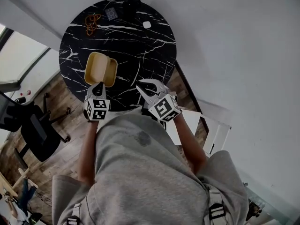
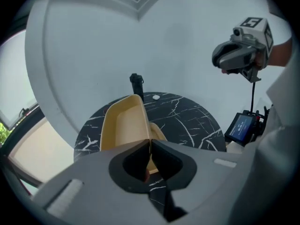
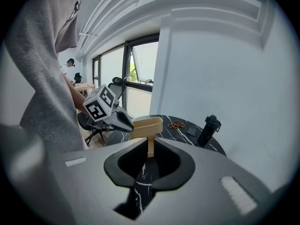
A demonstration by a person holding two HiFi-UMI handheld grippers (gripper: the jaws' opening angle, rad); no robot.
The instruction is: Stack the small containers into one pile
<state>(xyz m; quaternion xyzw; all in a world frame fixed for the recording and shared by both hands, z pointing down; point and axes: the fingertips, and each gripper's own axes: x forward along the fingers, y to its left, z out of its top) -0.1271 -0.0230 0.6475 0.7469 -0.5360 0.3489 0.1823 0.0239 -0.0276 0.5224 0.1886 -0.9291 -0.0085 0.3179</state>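
From the head view, the tan container [image 1: 97,67] is an open, round-cornered tub with thin walls. It sits toward 8 o'clock on the round black marble table [image 1: 140,46]. The left gripper [image 1: 99,85] meets its rim from 6 o'clock. The right gripper [image 1: 139,86] hangs at its 4 o'clock, apart from it.

In the left gripper view, the jaws pinch the tub's thin wall and the tub tilts away toward 11 o'clock. A second tan container [image 2: 158,134] shows low at its 3 o'clock side.

In the right gripper view, the jaws are drawn to a thin slit and grip nothing. The tub sits at 12 o'clock beyond them.
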